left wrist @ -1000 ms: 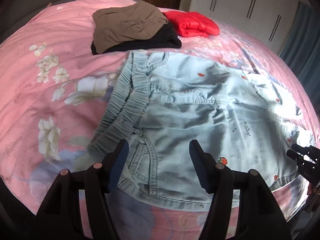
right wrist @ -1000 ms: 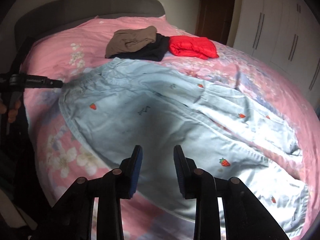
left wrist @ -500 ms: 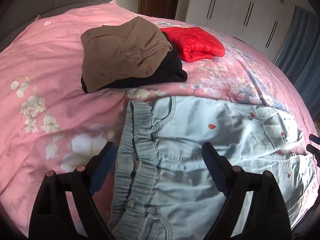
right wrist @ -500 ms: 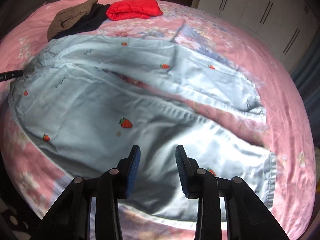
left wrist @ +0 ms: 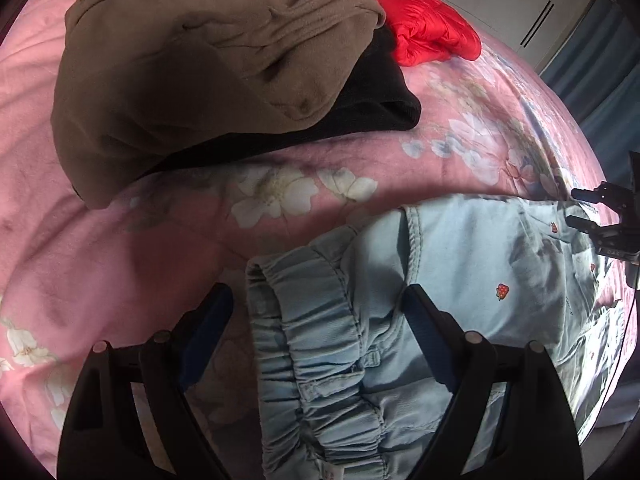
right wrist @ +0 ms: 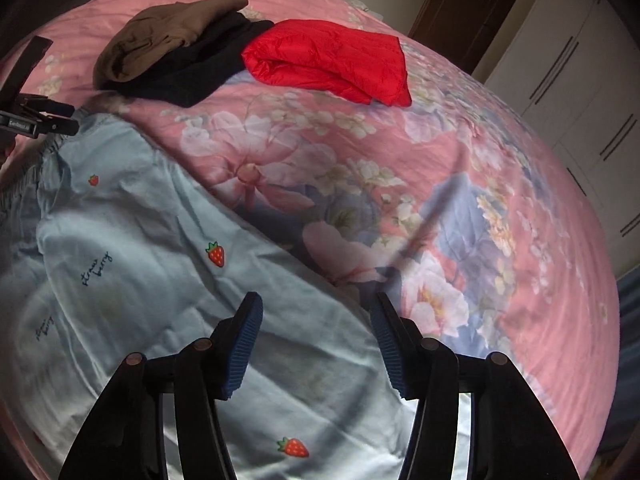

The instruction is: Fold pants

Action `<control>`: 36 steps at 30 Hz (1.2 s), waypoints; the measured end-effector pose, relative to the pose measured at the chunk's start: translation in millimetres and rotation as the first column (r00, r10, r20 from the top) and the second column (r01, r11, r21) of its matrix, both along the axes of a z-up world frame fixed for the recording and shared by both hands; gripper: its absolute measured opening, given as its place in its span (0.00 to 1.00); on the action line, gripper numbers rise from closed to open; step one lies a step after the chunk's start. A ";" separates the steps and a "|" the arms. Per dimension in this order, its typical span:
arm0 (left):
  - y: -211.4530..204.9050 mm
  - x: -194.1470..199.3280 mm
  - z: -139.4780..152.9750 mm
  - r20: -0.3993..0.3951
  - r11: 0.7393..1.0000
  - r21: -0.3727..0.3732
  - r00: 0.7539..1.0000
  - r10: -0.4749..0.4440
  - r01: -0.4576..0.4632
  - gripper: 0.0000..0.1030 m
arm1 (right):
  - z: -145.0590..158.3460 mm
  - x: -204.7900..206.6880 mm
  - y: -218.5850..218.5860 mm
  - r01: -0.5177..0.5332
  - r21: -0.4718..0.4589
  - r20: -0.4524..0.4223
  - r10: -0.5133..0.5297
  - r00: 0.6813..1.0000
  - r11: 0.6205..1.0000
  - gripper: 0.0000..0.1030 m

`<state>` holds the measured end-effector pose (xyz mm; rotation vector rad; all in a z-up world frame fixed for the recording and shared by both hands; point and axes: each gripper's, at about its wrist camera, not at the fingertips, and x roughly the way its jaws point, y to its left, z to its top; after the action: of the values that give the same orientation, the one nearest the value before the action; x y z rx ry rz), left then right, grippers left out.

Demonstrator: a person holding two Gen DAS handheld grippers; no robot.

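Straddling the pants (left wrist: pixel 460 264) waistband (left wrist: pixel 312 344), our wide left gripper (left wrist: pixel 318 308) is nearer; right gripper (right wrist: pixel 316 320), jaws just opening, empty, is overhanging the far leg edge.

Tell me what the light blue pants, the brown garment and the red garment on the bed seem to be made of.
Light blue pants: looks like thin, soft washed denim or cotton, matte, with a gathered elastic waistband and small strawberry prints.
Brown garment: probably fleece or brushed knit; fuzzy, dull nap with soft ribs.
Red garment: likely quilted nylon or polyester, puffy with stitched channels and a slight sheen.
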<state>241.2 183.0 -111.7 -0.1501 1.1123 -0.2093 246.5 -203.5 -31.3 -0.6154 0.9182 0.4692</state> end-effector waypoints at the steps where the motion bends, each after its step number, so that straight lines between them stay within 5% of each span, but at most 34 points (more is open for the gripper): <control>1: 1.9 2.9 -2.9 -0.011 0.999 -0.034 1.000 -0.002 0.002 0.84 | -7.2 8.5 1.0 -0.004 -0.010 -0.026 0.004 1.000 1.000 0.54; 4: 2.1 8.0 -8.3 -0.016 0.997 -0.078 1.000 -0.006 0.005 0.77 | -35.2 27.5 -0.8 -0.004 -0.075 -0.149 -0.007 0.989 0.997 0.54; 5: 0.3 7.8 -8.3 -0.009 0.996 -0.087 1.000 -0.014 0.014 0.65 | -42.5 31.9 -3.1 0.010 -0.065 -0.190 -0.023 0.981 0.998 0.54; 7: -4.4 3.9 -6.9 0.010 0.995 -0.095 0.999 -0.032 0.033 0.54 | -45.2 36.2 -8.6 0.044 -0.015 -0.215 -0.047 0.975 0.999 0.54; 8: -6.5 1.0 -5.4 0.021 0.997 -0.068 0.999 -0.033 0.034 0.38 | -46.4 36.9 -10.2 0.058 -0.005 -0.223 -0.057 0.973 0.998 0.54; 10: -5.6 -3.8 -3.2 0.021 0.997 -0.072 0.999 -0.034 0.036 0.32 | -46.8 32.1 -8.6 0.056 -0.005 -0.220 -0.056 0.974 0.998 0.52; 11: -5.6 -5.6 -0.1 0.031 0.997 -0.072 0.999 -0.029 0.031 0.30 | -46.2 28.8 -6.9 0.052 -0.005 -0.221 -0.051 0.974 0.999 0.44; 12: -6.7 -10.4 5.3 0.048 0.998 -0.064 0.999 -0.025 0.028 0.28 | -45.2 24.6 -3.3 0.044 -0.012 -0.215 -0.045 0.975 0.999 0.38; 14: -11.9 -20.6 18.0 0.090 0.999 -0.044 0.996 -0.027 0.031 0.27 | -41.9 10.4 5.1 0.013 -0.038 -0.177 -0.020 0.984 0.999 0.10; 26: -30.8 -139.4 84.0 0.330 0.991 0.045 0.934 -0.134 0.126 0.24 | 48.4 -108.9 -21.0 0.055 0.049 0.127 -0.061 0.990 0.997 0.06; 31: -39.7 -203.7 62.7 0.326 0.967 0.167 0.914 -0.240 0.194 0.24 | 55.1 -181.9 -26.5 0.030 0.074 0.167 -0.042 0.985 0.997 0.06; 36: -50.3 -256.3 21.7 0.268 0.920 0.316 0.908 -0.322 0.233 0.28 | 23.1 -246.8 -29.7 0.002 0.042 0.102 -0.006 0.995 0.999 0.06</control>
<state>-15.1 132.7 -90.1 0.2907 0.8272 -0.3203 -0.3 -233.2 -8.2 -0.5943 0.8107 0.4484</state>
